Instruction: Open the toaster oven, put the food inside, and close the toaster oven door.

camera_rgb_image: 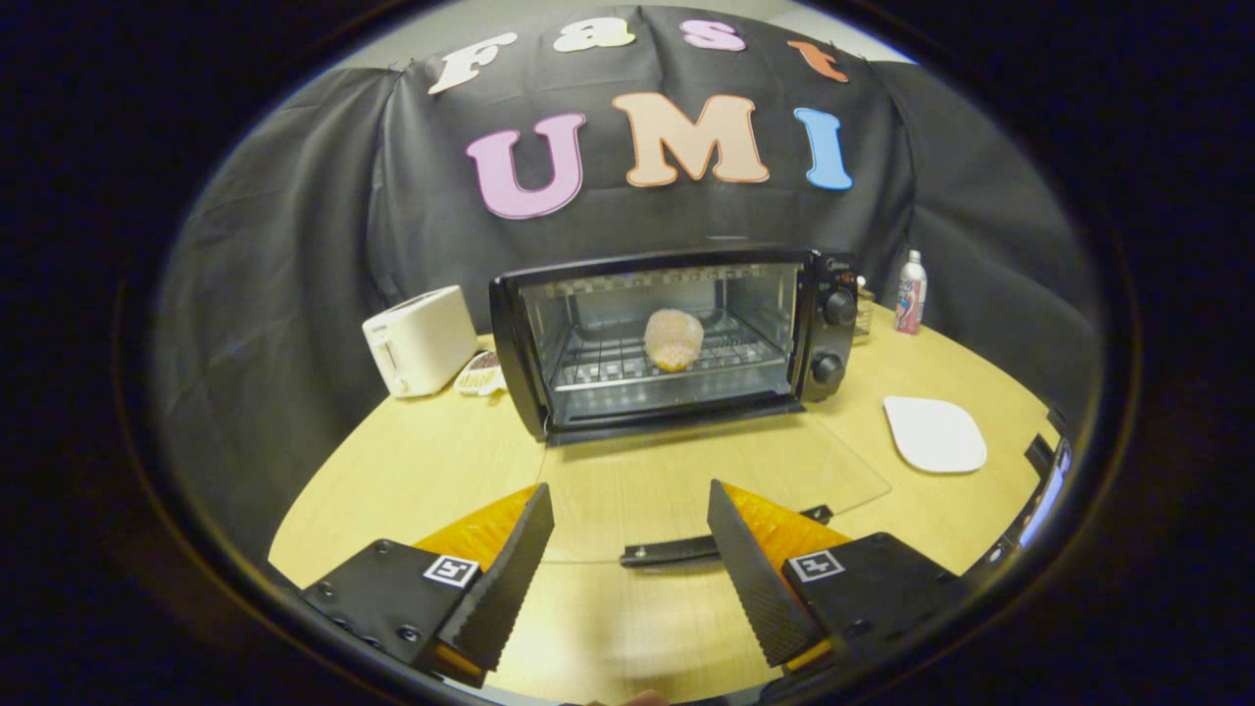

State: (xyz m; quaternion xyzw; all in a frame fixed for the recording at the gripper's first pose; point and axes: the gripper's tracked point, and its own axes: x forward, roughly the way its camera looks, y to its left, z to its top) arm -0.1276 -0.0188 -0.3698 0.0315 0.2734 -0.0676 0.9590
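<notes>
With your gripper open and empty, the door handle at lower centre could slip between its fingers.

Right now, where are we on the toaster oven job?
Done: the toaster oven is open, its glass door folded down flat toward the tongs, and the food sits on the rack inside. In hand: nothing; the tongs are open, with the door handle lying between the fingers. Left: lift the door and shut it. The white plate beside the oven is bare.
</notes>
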